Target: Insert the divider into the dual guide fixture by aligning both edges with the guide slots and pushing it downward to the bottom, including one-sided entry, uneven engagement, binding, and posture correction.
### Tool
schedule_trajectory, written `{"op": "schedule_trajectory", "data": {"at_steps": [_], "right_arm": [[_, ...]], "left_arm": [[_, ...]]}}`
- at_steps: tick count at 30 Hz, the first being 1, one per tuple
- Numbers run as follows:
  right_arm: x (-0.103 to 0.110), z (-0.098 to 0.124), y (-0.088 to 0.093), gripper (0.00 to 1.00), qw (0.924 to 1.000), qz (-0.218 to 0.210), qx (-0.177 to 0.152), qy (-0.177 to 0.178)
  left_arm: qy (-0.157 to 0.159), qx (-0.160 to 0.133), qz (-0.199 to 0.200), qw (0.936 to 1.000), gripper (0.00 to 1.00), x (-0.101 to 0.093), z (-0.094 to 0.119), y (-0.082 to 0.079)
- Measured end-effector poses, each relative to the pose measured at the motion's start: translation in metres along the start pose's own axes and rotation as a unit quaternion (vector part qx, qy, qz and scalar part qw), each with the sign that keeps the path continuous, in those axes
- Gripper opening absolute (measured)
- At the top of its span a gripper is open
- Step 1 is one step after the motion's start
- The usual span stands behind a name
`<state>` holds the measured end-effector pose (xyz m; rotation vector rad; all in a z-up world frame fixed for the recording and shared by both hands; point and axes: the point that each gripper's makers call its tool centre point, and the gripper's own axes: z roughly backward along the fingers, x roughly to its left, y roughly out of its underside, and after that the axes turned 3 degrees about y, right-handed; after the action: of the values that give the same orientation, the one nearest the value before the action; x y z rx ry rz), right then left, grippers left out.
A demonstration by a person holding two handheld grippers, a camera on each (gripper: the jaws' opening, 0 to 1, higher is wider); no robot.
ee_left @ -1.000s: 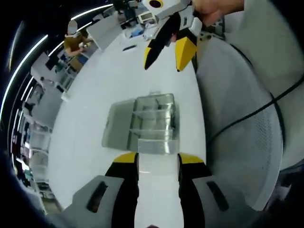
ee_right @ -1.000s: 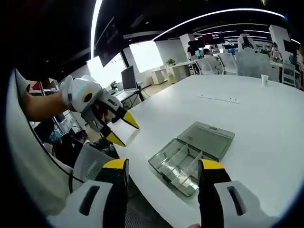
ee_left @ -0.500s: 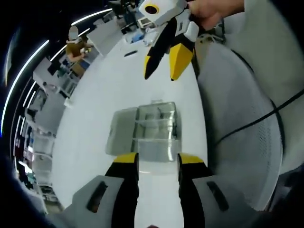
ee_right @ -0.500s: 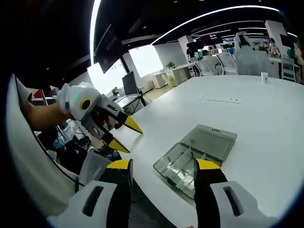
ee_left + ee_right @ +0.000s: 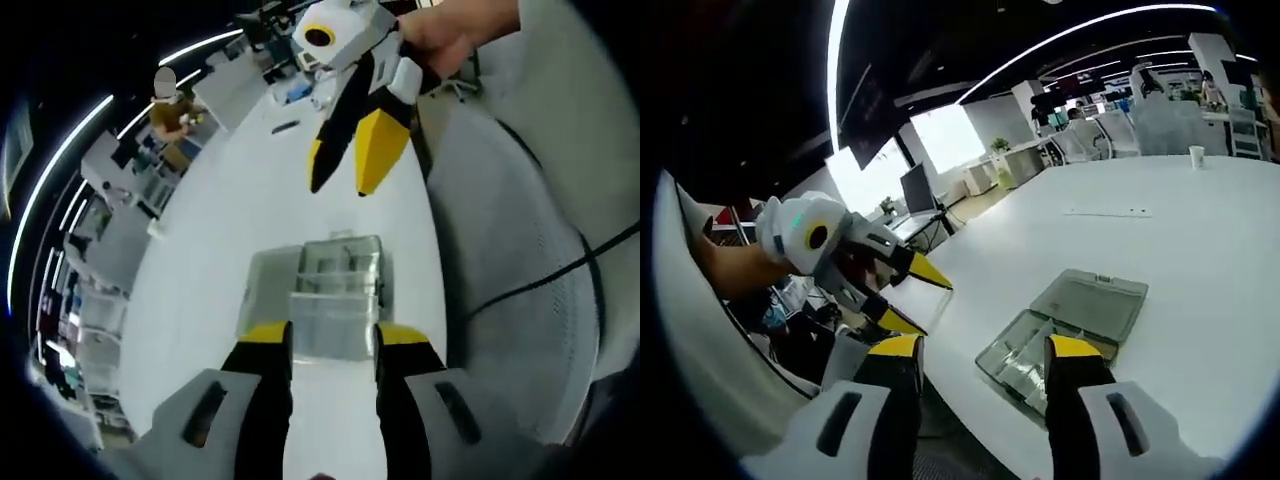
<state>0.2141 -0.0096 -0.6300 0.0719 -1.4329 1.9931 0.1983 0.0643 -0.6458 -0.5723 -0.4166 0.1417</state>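
The clear dual guide fixture point(image 5: 330, 290) lies lid-open on the white surface point(image 5: 230, 220). The left gripper point(image 5: 328, 345) and right gripper point(image 5: 975, 350) hover with jaws wide, empty. No divider is discernible; likely light, stiff, slippery plastic, best pinched at its upper edge.

No readable text, labels, brands or numbers anywhere. Clear compartment box point(image 5: 330, 300) ahead of the left gripper point(image 5: 330, 345) is unmarked; both gripper bodies are plain; background screens and signs too small and blurred to read.
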Motion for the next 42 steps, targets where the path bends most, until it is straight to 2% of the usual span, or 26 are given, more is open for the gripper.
{"op": "schedule_trajectory", "data": {"at_steps": [10, 24, 42], "right_arm": [[0.004, -0.001, -0.007, 0.43, 0.9998, -0.014, -0.012, -0.006], [0.022, -0.008, -0.021, 0.38, 0.9979, -0.044, -0.028, -0.038], [0.033, -0.014, -0.028, 0.26, 0.9954, -0.066, -0.029, -0.063]], "left_arm": [[-0.019, -0.009, -0.007, 0.9997, 0.29, 0.005, 0.001, -0.009], [-0.057, -0.011, -0.036, 0.9976, 0.29, 0.014, 0.0, -0.025], [-0.08, -0.01, -0.077, 0.9937, 0.29, 0.018, -0.003, -0.039]]}}
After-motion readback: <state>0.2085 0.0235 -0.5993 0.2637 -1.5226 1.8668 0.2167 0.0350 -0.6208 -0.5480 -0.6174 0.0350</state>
